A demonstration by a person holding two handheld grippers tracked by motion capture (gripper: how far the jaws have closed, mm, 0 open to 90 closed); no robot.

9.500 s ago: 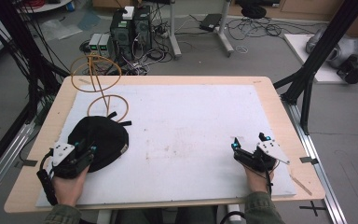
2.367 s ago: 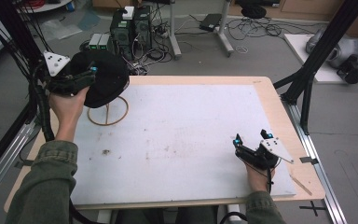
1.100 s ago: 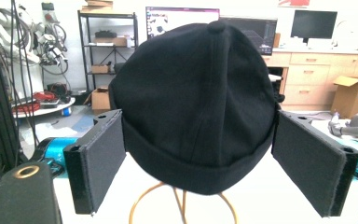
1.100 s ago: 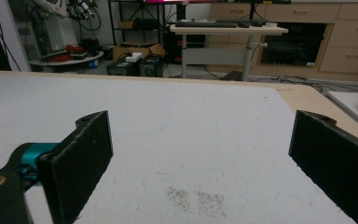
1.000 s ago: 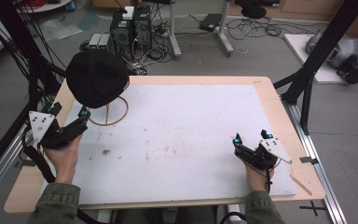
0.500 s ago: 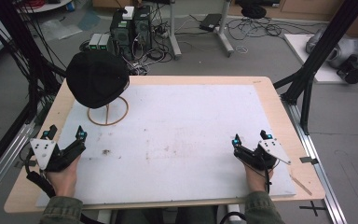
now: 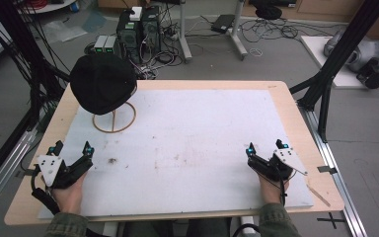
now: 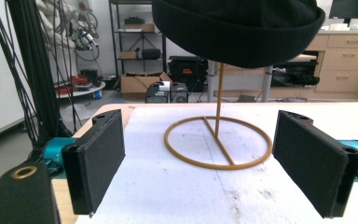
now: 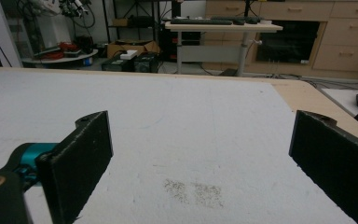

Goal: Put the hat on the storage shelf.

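A black beanie hat (image 7: 102, 83) hangs on a thin tan wire stand (image 7: 114, 118) at the table's far left; in the left gripper view the hat (image 8: 237, 28) tops the stand's ring base (image 8: 218, 148). My left gripper (image 7: 72, 149) rests open near the front left corner, its jaws wide apart and empty (image 8: 209, 172), pointing at the stand. At the front right my right gripper (image 7: 266, 147) also stands open over bare white mat (image 9: 200, 163), holding nothing.
A white mat (image 7: 197, 143) covers the wooden table (image 7: 281, 89). Black frame posts (image 7: 335, 54) stand at both sides. Computers and cables (image 7: 138, 24) lie on the floor beyond the far edge.
The left gripper carried the hat from the mat up onto the stand, let go, and drew back toward the front left corner. The right gripper has stayed put.
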